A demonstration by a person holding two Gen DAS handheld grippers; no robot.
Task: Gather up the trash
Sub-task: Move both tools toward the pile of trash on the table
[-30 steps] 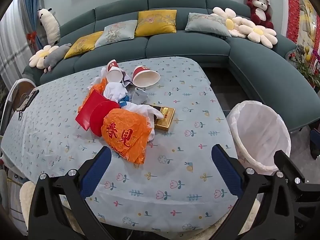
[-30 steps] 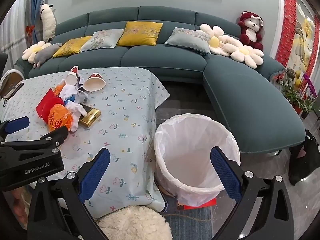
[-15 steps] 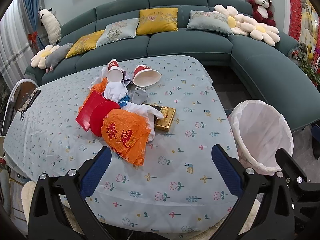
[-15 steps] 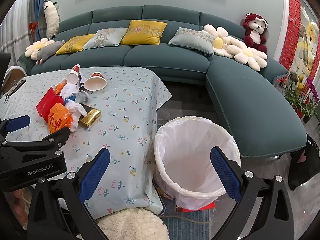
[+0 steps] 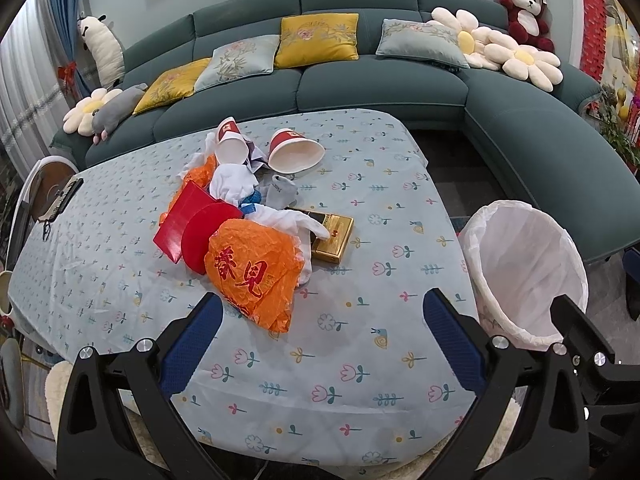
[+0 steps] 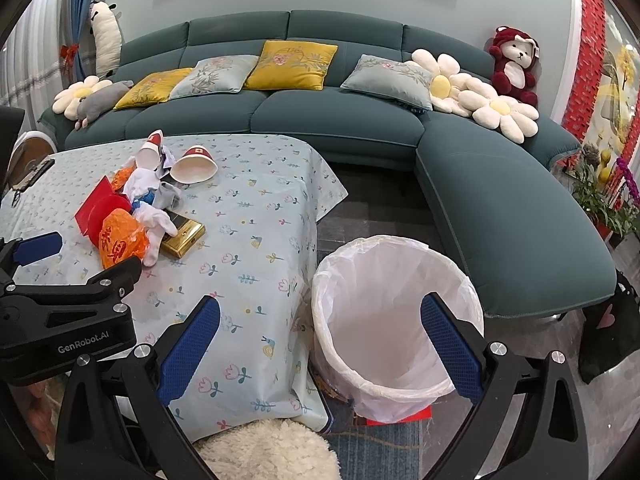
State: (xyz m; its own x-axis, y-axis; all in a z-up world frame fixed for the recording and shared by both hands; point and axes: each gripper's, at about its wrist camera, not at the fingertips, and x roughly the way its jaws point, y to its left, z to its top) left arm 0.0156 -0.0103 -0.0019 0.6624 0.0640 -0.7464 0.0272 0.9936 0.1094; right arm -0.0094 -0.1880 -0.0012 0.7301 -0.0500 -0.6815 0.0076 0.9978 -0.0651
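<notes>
Left wrist view: my left gripper, jaws spread wide, holding nothing, above the near part of the table. Right wrist view: my right gripper, likewise spread wide and empty, over the bin lined with a white bag beside the table. Trash, one heap mid-table: crumpled orange bag nearest, red envelope, white cloth, gold box, two paper cups lying tipped on the far side.
</notes>
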